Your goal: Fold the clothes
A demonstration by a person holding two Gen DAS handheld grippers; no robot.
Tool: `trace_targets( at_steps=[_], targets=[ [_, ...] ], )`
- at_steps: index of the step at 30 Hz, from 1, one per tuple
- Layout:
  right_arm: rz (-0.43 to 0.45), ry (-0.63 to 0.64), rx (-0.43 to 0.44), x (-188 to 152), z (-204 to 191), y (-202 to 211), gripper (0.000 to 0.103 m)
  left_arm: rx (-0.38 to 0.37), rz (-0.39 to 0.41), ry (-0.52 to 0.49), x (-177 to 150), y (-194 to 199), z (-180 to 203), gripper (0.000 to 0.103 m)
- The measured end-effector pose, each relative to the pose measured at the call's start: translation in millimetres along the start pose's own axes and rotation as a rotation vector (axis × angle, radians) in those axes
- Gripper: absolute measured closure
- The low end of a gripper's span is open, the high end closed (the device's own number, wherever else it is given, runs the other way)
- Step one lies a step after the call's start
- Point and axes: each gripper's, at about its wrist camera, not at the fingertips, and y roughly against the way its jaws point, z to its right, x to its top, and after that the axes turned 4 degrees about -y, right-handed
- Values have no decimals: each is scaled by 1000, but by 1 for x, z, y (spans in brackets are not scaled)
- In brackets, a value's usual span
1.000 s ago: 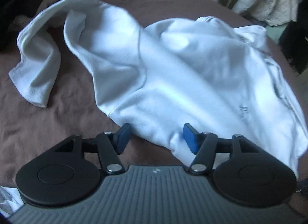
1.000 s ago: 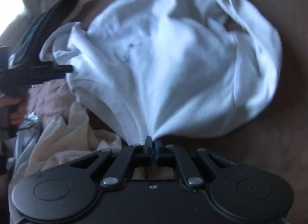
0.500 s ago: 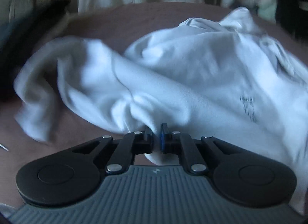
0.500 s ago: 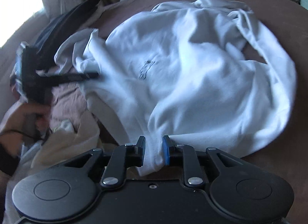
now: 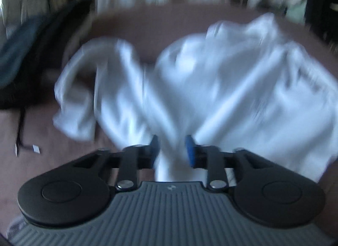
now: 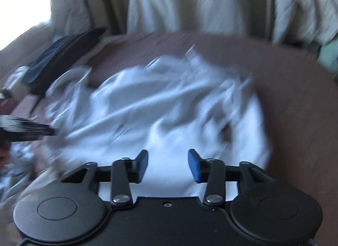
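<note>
The rumpled white cotton sweatshirt (image 5: 221,89) is lying on the brown bedsheet (image 5: 147,26) (both views blurred). The left gripper (image 5: 171,147) is standing at its near hem, jaws parted around a fold, gripping nothing. The right gripper (image 6: 168,164) is hovering over the hem, jaws wide, empty.
</note>
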Motion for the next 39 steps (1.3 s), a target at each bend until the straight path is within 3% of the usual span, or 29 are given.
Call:
trace_targets(
  at_steps=[3, 5, 8, 9, 10, 11, 13, 16, 19, 21, 25, 27, 28, 29, 32, 36, 37, 39],
  targets=[
    [23, -54, -56, 8, 29, -23, 54, -103, 99, -24, 25, 10, 15, 48],
    [38, -99, -90, 12, 49, -38, 43, -179, 90, -70, 41, -7, 32, 48],
    [60, -166, -140, 18, 79, -62, 42, -247, 54, -120, 66, -54, 59, 48],
    [67, -188, -157, 20, 89, -70, 47, -254, 33, -132, 72, -69, 67, 48],
    [75, -210, -174, 22, 99, -78, 85, -254, 15, -143, 77, -81, 76, 49],
    [82, -233, -191, 24, 109, -86, 94, -253, -4, -154, 81, -93, 84, 50],
    [122, -282, -229, 25, 127, -85, 94, -228, -13, -186, 82, -109, 97, 50],
    [211, -322, -331, 18, 149, -35, 94, -198, -23, -225, 78, -129, 106, 50],
    [187, -307, -479, -1, 172, 5, 95, -185, -64, -232, 70, -148, 102, 50],
    [148, -406, -513, -24, 191, 23, 95, -192, -103, -217, 62, -160, 97, 50],
    [19, -580, -586, -87, 210, 32, 93, -206, -124, -219, 47, -171, 93, 49],
    [-14, -600, -628, -104, 210, 30, 77, -224, -101, -256, 47, -168, 97, 49],
    [-27, -603, -654, -111, 210, 29, 57, -262, -86, -261, 49, -166, 99, 49],
    [-21, -604, -677, -112, 209, 31, 47, -308, -70, -261, 51, -164, 100, 49],
    [5, -588, -713, -100, 207, 41, 47, -452, 4, -290, 59, -150, 114, 48],
    [43, -399, -915, -71, 194, 50, 47, -584, 76, -402, 60, -131, 149, 48],
    [51, -378, -918, -63, 195, 49, 47, -610, 72, -416, 58, -129, 157, 48],
    [75, -349, -722, -44, 204, 39, 47, -657, 62, -443, 52, -126, 175, 48]
  ],
)
